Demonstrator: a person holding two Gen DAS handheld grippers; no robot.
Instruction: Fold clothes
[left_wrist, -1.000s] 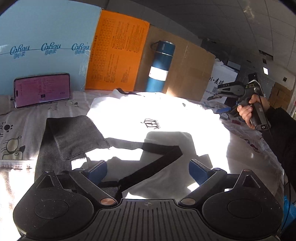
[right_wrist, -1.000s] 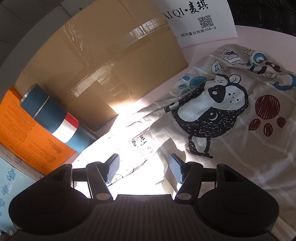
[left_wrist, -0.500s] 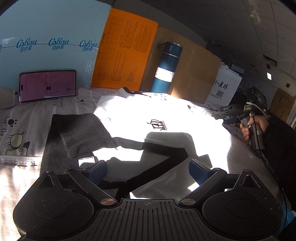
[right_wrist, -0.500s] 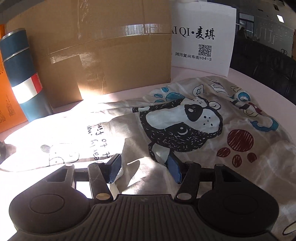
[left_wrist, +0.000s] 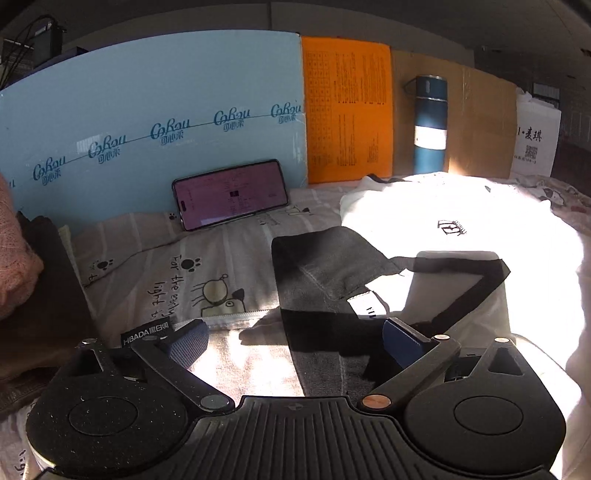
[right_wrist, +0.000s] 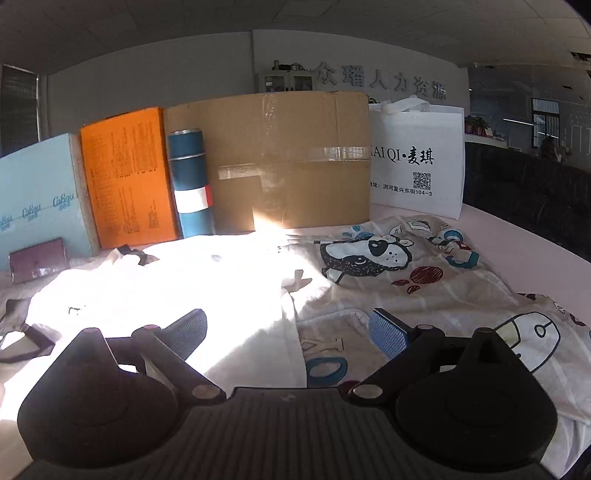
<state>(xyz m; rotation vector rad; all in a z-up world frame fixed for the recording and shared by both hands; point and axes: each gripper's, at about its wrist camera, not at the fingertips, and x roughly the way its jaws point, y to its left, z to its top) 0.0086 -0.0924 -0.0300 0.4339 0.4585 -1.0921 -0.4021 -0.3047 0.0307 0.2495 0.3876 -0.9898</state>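
Grasp the white garment (left_wrist: 461, 218) at its near hem with both tools, on cloth only, not on the printed sheet (right_wrist: 424, 295) beneath; lift evenly and fold toward the collar. The garment lies flat, mid-surface, a grey sleeve (left_wrist: 325, 266) folded across it. Left gripper (left_wrist: 295, 338): fingers spread wide over the grey fabric, pinching nothing. Right gripper (right_wrist: 288, 330): jaws opening, spread wide above the garment's edge, nothing between them.

Far edge walled off, near cloth open

I see the blue board (left_wrist: 147, 122), phone (left_wrist: 231, 194), orange box (right_wrist: 127, 177), flask (right_wrist: 192, 184), cardboard box (right_wrist: 288, 162) and white bag (right_wrist: 417, 155) blocking the far side; a pink knit pile (left_wrist: 14, 254) crowds my left; the near printed sheet (right_wrist: 424, 302) lies passable.
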